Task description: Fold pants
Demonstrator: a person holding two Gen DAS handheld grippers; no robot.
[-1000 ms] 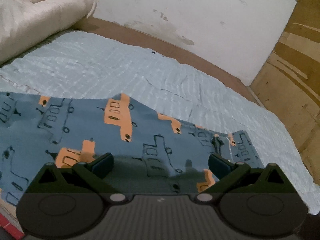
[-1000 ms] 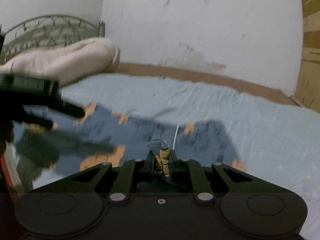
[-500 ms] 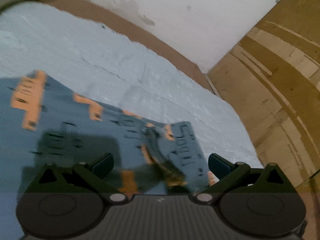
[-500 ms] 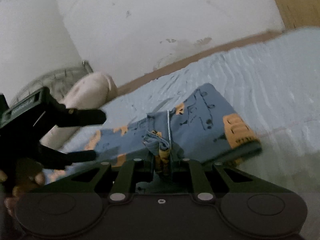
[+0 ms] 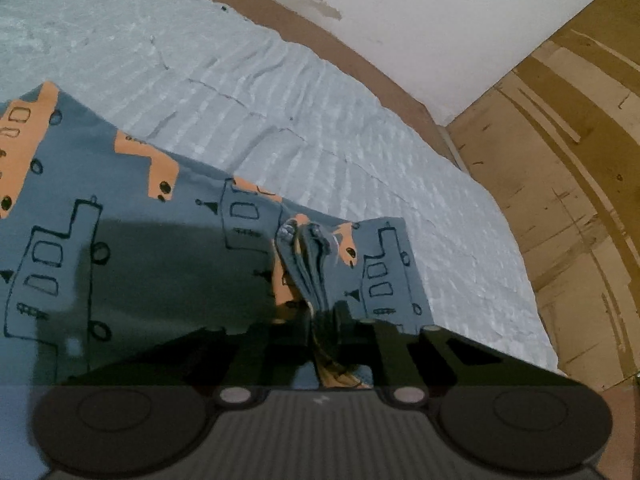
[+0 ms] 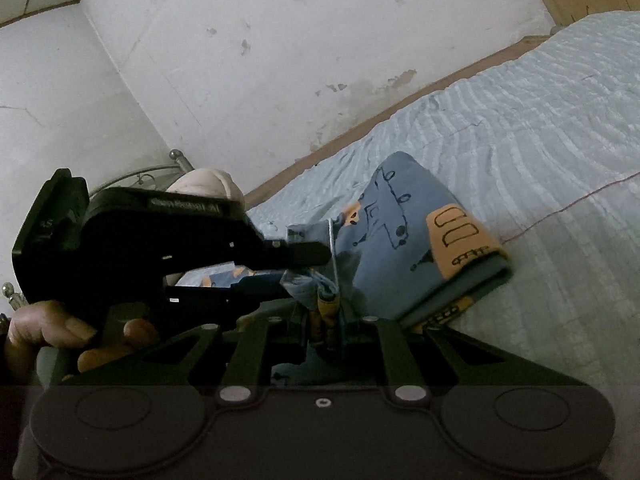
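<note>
Pale blue textured bedspread (image 5: 360,128) covers the bed; a stained white wall (image 6: 280,40) runs behind it, with a brown strip of bed frame (image 5: 360,60) between the two.

Pants (image 5: 132,248): blue-grey fabric printed with orange and outlined vehicles. They lie on the bedspread, partly lifted at one bunched edge. Right wrist view: the fabric is doubled over, and a folded corner (image 6: 460,248) with stacked layers rests on the bedspread to the right.

Left gripper (image 5: 320,320): fingers drawn together on a gathered ridge of the pants. The pleated cloth runs up out of the jaws; no gap visible between finger and fabric. In the right wrist view the same tool (image 6: 304,272) enters from the left, its two black fingers pinching the bunch just beside the right gripper's hold.

Right gripper (image 6: 326,320): fingers closed on the same bunched edge, blue and orange folds pressed between them. A thin white cord (image 6: 334,256) rises from the bunch.

Left hand (image 6: 80,332): wrapped around the left tool's handle, fingertips visible at the lower left.

Outward: a cream rolled blanket (image 6: 208,182) and a curved metal headboard (image 6: 152,172) sit behind the left tool. Wooden panelling (image 5: 560,200) fills the right side of the left wrist view, beyond the bed's edge.
</note>
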